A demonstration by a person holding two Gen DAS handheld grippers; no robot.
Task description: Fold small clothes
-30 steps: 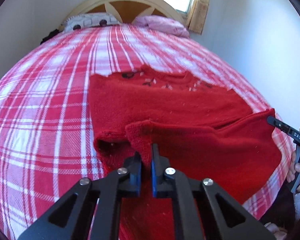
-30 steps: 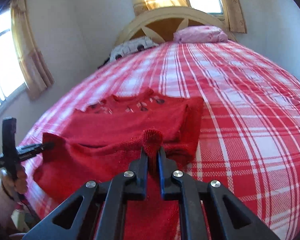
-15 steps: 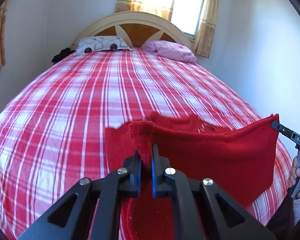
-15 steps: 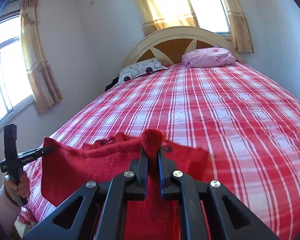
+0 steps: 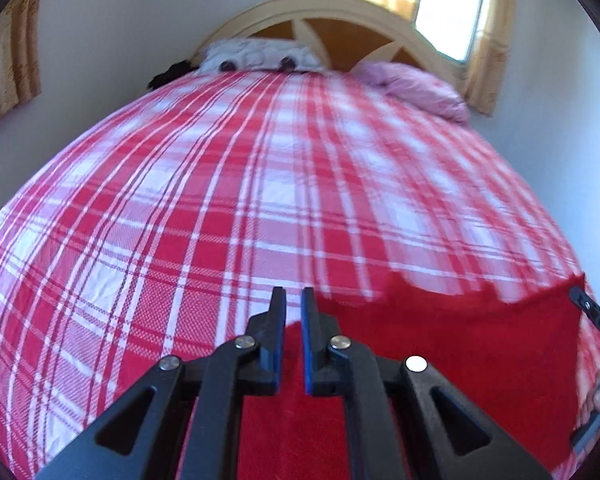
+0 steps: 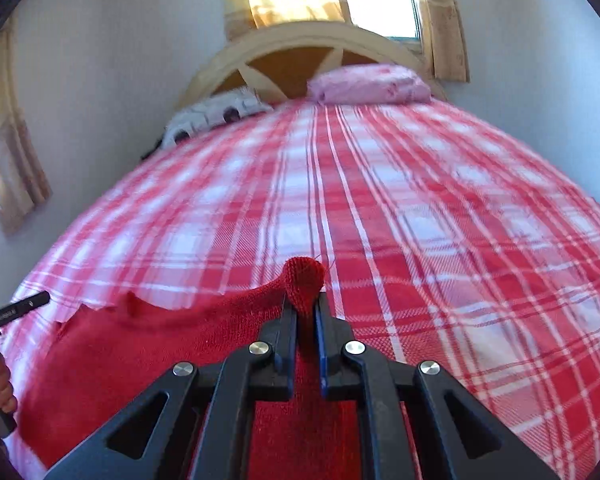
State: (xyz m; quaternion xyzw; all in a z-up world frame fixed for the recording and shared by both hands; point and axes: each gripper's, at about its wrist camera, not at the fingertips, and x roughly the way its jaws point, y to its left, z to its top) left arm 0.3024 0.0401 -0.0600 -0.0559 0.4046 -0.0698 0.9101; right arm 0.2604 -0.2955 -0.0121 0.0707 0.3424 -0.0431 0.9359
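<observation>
**A:** Right wrist view first: the right gripper [image 6: 306, 308] is pinching a nub of the red sweater [image 6: 160, 344], which bulges up between its fingers. From there the knit runs off leftward in a raised edge toward the left gripper [image 6: 16, 308].

**B:** And the left wrist view?

**A:** There the left gripper [image 5: 293, 312] has a narrow slot between its fingers, and I see plaid through the upper part of it. Red cloth [image 5: 480, 340] lies under and beside the jaws, but nothing pokes up between them, so I cannot tell whether it grips anything.

**B:** What changed?

**A:** A second ago the sweater lay spread on the plaid bedspread [image 5: 220, 200], the bottom hem pinched at both corners. Half a second ago that hem was lifted as a taut curtain, and a red tuft stood above the left fingers. Now the tuft is gone there, and both cameras tip down over the bed, blurred.

**B:** Meaning?

**A:** Probably the hem has been carried toward the collar, the fold nearly laid. The left side may already be letting go.
</observation>
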